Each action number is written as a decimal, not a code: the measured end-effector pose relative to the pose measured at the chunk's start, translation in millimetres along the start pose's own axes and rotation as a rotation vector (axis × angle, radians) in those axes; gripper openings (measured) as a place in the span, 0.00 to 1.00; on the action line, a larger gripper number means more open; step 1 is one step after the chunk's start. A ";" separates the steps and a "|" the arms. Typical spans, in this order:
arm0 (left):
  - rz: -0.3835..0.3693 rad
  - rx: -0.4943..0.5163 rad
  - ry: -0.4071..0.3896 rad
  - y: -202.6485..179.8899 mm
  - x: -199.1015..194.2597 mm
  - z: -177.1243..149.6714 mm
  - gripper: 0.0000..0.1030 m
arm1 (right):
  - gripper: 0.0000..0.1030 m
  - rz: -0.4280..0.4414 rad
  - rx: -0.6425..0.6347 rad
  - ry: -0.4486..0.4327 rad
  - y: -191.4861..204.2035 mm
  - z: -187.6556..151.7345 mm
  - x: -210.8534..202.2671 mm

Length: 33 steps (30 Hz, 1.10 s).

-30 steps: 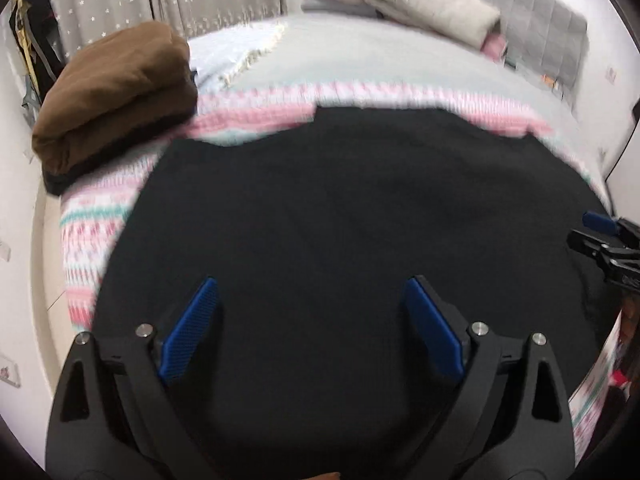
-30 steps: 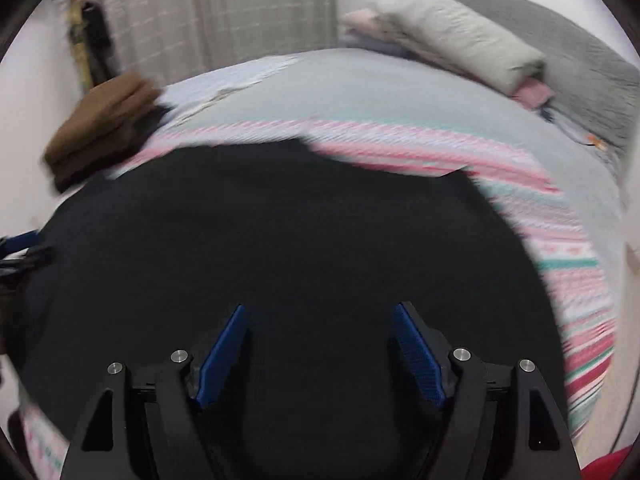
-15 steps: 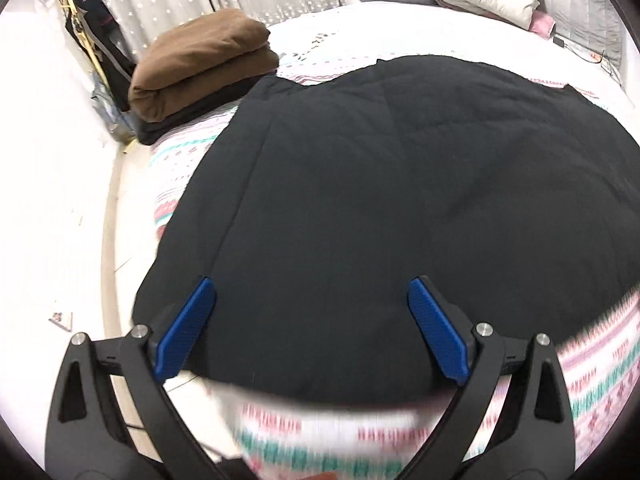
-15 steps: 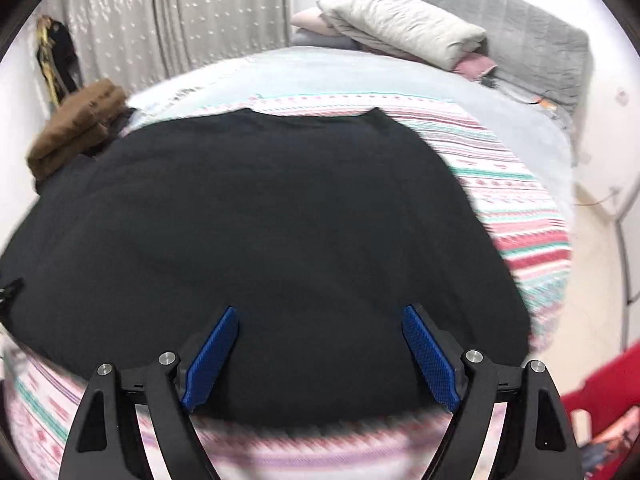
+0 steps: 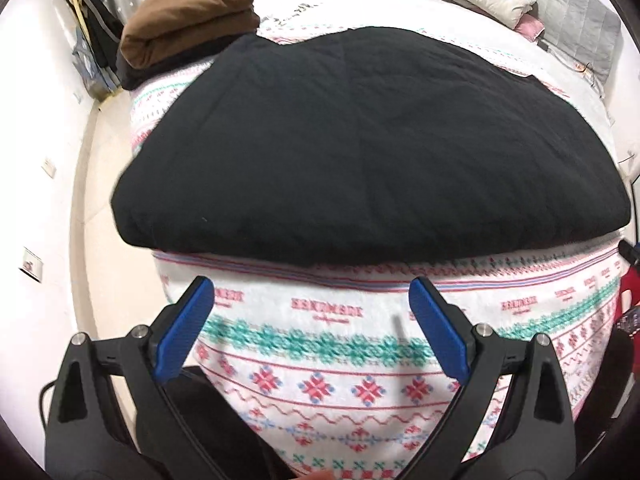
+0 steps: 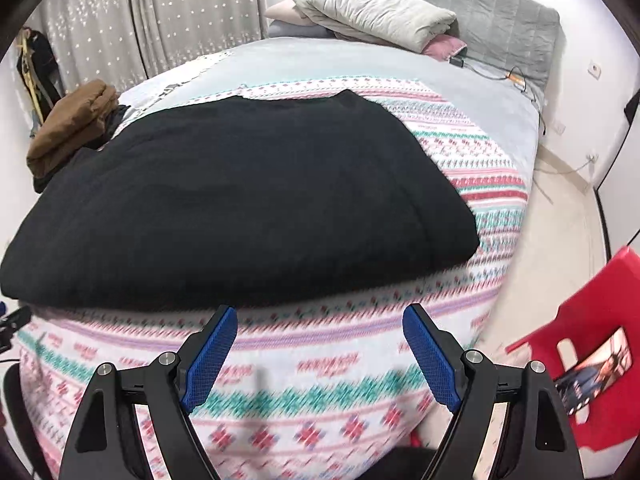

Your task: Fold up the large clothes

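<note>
Compared with one second ago, both tongs have pulled back from the black garment (image 5: 360,140). Then their blue pads hovered over the dark cloth; now they hang over the patterned blanket (image 5: 320,344), on the near side of the garment's front edge. The left gripper (image 5: 312,320) stands released, with nothing between its jaws. The right gripper (image 6: 320,344) is released too, jaws wide and empty.

The black garment lies flat on the blanket as a broad folded rectangle, its near edge rounded and thick, which suggests at least two layers. I judge that one fold is just finished and let go, and the hands step back to look or to choose the next edge. The piece is still wide, so probably another fold is needed.

Beyond the garment's far left corner sits a folded brown pile (image 5: 188,12); beyond its far right side lie pillows (image 6: 372,12).

Writing: the blanket carries a repeated red word in its white band, just in front of the garment, but it is too blurred to read.
</note>
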<state>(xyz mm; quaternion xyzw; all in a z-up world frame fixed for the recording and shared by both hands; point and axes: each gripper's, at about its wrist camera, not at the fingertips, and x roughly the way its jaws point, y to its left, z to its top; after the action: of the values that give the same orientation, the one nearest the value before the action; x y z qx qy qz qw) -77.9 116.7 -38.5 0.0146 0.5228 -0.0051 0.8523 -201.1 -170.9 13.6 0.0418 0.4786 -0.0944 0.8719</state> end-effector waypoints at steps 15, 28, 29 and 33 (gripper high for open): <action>-0.400 -0.356 -0.030 60.6 36.8 9.1 0.95 | 0.83 0.035 -0.036 0.030 17.8 -6.8 7.9; -0.582 -0.771 -0.147 105.1 78.7 18.0 0.89 | 0.83 0.089 -0.131 -0.002 71.9 9.6 15.7; -0.570 -0.789 -0.162 103.7 80.2 19.6 0.89 | 0.83 0.099 -0.144 -0.010 79.7 11.9 16.1; -0.482 -0.829 -0.195 108.9 83.2 24.8 0.68 | 0.83 0.154 -0.180 -0.041 107.5 21.9 20.0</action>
<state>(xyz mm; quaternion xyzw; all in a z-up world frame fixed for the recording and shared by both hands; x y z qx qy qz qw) -15.5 225.3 -99.3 -0.4477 0.3873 0.0051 0.8059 -150.5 -71.7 6.6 -0.0022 0.4628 0.0153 0.8863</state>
